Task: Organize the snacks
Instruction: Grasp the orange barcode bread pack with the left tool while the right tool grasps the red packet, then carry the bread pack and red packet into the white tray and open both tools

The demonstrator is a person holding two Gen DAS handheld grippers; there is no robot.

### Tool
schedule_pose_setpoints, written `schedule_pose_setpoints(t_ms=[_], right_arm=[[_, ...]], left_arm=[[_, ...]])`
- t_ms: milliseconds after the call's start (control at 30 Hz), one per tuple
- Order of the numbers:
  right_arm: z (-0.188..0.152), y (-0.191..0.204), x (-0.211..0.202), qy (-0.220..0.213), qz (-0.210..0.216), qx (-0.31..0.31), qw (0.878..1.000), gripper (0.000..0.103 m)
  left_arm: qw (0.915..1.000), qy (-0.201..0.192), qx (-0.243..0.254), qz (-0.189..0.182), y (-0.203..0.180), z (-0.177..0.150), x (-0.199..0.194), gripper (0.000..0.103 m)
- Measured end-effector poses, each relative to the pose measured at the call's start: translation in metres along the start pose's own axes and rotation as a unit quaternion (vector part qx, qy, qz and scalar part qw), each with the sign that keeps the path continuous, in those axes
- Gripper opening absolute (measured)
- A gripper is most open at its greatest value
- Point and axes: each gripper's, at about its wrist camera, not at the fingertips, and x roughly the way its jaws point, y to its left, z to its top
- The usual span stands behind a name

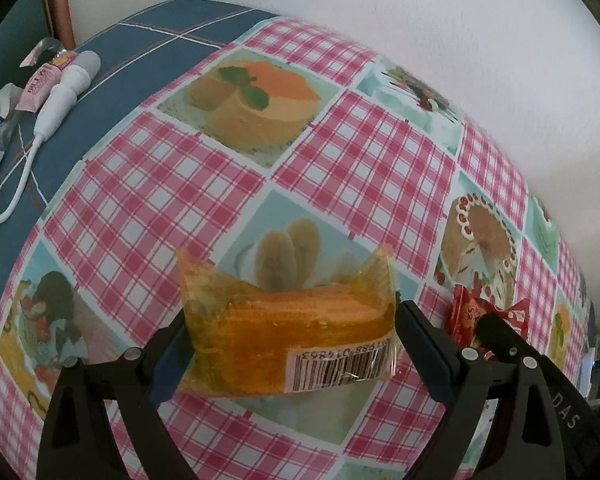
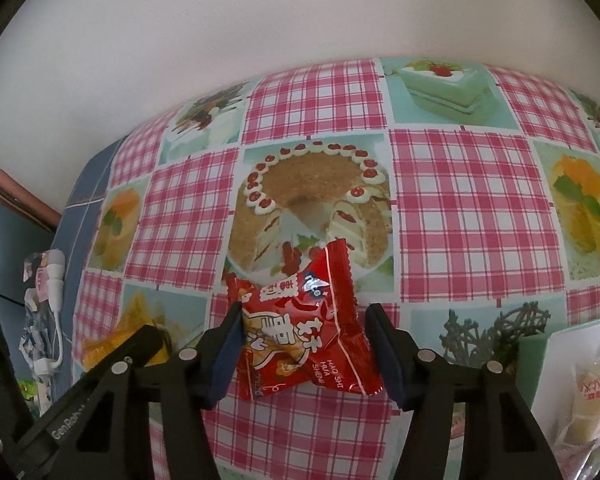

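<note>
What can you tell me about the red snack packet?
The red snack packet is a shiny, crinkled foil pouch with zigzag ends, white characters and the words HAO SHI HUA SHENG. It sits tilted between the right gripper fingers, above the pink checked tablecloth. The left finger touches it; a small gap shows at the right one.

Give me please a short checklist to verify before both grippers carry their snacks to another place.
1. Left gripper holds the orange snack pack between both fingers: ok.
2. Right gripper closed on the red snack packet: cannot tell; its left finger touches the packet, a gap shows at the right finger.
3. The two grippers apart from each other: ok, but close.
4. Path over the checked tablecloth free: ok ahead.
5. Destination for the snacks visible: not ok.
</note>
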Motion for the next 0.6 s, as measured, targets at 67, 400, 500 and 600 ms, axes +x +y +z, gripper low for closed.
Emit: schedule_pose_setpoints(t_ms=[67,400,500,600], right_arm=[[0.0,-0.001,-0.001,0.001,0.002,0.0,1.0,0.062],[-0.004,-0.003,-0.008,0.009,0.003,0.01,1.0,0.061],[-0.007,-0.006,-0.013,0.013,0.004,0.016,1.0,0.061],[-0.01,-0.008,-0.016,0.015,0.006,0.022,1.0,0.06]], left_arm=[[1.0,0.002,0.0,-0.004,0.001,-0.001,0.0,0.095],[0.9999,0.012,0.006,-0.003,-0.007,-0.002,-0.001,0.089],[0.9999,0.015,0.008,0.001,-0.008,-0.003,-0.004,0.088],[0.9998,0.017,0.008,0.006,-0.009,-0.005,-0.008,0.087]])
